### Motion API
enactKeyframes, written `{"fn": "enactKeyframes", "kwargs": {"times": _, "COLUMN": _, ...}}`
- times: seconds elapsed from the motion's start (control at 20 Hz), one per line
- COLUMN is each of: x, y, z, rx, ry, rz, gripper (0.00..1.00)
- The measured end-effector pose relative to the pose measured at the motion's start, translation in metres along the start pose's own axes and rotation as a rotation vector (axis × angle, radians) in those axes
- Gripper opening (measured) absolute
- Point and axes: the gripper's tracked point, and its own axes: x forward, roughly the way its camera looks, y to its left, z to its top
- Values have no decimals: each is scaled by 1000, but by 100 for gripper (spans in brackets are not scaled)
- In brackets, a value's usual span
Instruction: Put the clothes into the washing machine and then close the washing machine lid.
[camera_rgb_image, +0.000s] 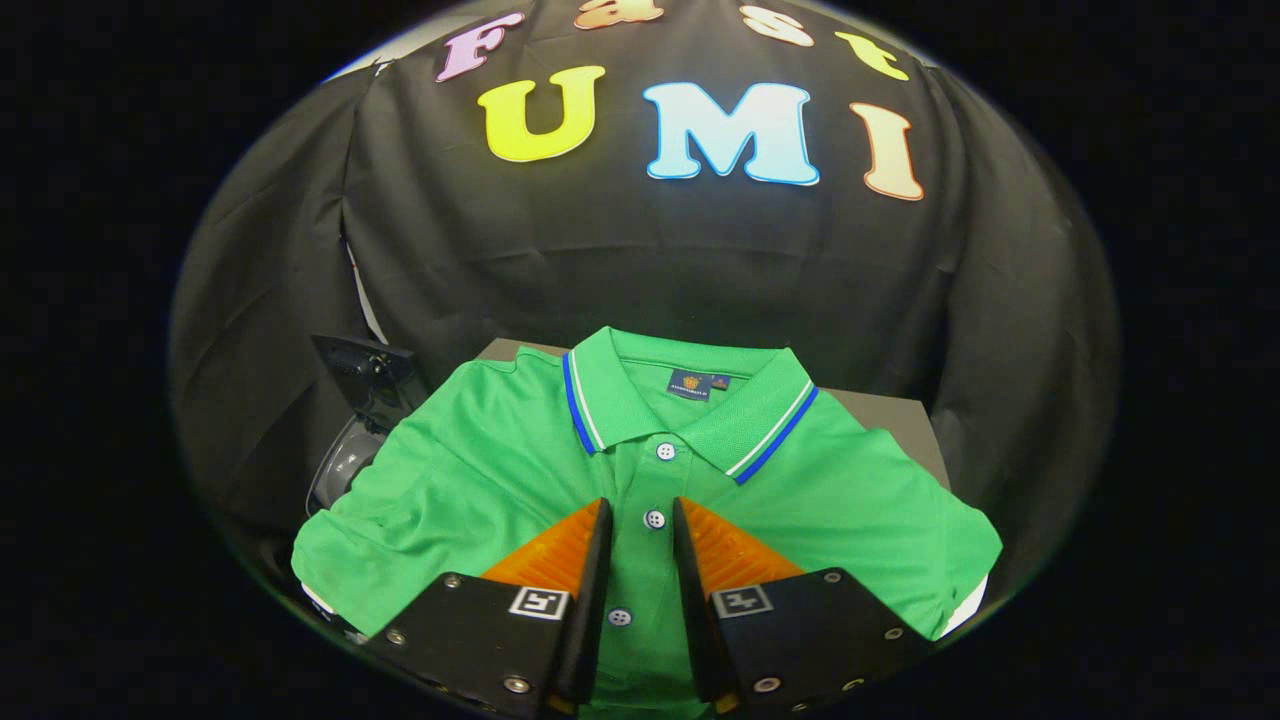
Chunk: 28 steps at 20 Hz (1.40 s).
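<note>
One green polo shirt (520, 470) lies between the parted tongs (640, 520).

You're in a recording booth, not a home: black cloth wall (640, 250) drapes behind a small table (900, 420).

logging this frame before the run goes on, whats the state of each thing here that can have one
green polo shirt: folded, lying flat on the table, collar away from the fingers, top buttons done up, not yet gripped
gripper: open, fingers on either side of the shirt's button placket
washing machine: at the shirt's left, partly hidden, its dark lid raised
table: bearing the shirt
</note>
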Motion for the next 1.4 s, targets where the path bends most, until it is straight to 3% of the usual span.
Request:
{"fn": "enactKeyframes", "kwargs": {"times": 0.15, "x": -2, "y": 5, "z": -3, "rx": 12, "ry": -1, "rz": 20, "gripper": 6}}
{"fn": "enactKeyframes", "kwargs": {"times": 0.2, "x": -2, "y": 6, "z": -3, "rx": 19, "ry": -7, "rz": 24, "gripper": 2}}
{"fn": "enactKeyframes", "kwargs": {"times": 0.6, "x": -27, "y": 20, "z": 25, "rx": 267, "ry": -119, "rz": 108, "gripper": 0}}
{"fn": "enactKeyframes", "kwargs": {"times": 0.8, "x": -49, "y": 40, "z": 50, "rx": 334, "ry": -196, "rz": 158, "gripper": 0}}
{"fn": "enactKeyframes", "kwargs": {"times": 1.4, "x": -82, "y": 151, "z": 112, "rx": 301, "ry": -338, "rz": 311, "gripper": 0}}
